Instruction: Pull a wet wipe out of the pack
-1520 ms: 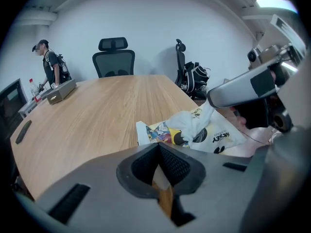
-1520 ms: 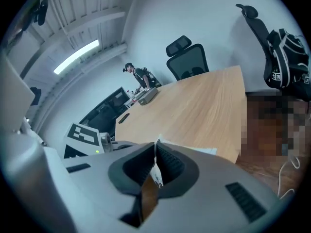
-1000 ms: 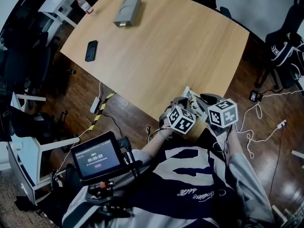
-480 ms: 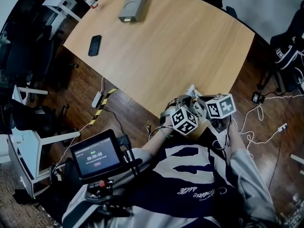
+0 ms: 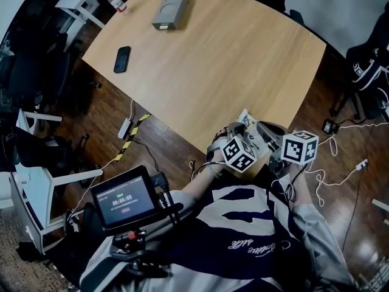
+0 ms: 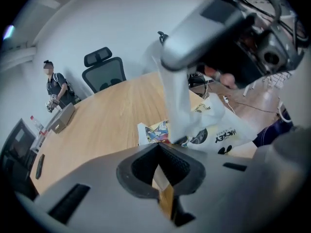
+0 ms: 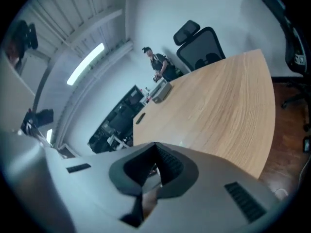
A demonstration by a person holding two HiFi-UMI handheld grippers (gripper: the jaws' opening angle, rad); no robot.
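The white wet wipe pack (image 5: 246,119) with cartoon print lies at the near corner of the wooden table (image 5: 231,53); it also shows in the left gripper view (image 6: 218,132). My left gripper (image 5: 240,134) is shut (image 6: 158,166) on the pack's near edge, a thin pale strip between its pads. The right gripper (image 5: 262,131) hangs above the pack (image 6: 171,66), and its jaws have just been closing on a white wipe (image 6: 177,98) that stretches from them down into the pack. In the right gripper view the jaws (image 7: 154,168) meet with a pale scrap between them.
A black phone (image 5: 121,59), a grey box (image 5: 170,9) and a bottle (image 5: 115,0) are at the table's far side. A tablet screen (image 5: 124,201) sits by my left elbow. Cables (image 5: 331,163) trail on the floor at right. A person (image 6: 53,89) stands beyond an office chair (image 6: 104,72).
The right gripper has drawn away from the left one, to the right and upward, with the wipe in its jaws. The left gripper has stayed on the pack.
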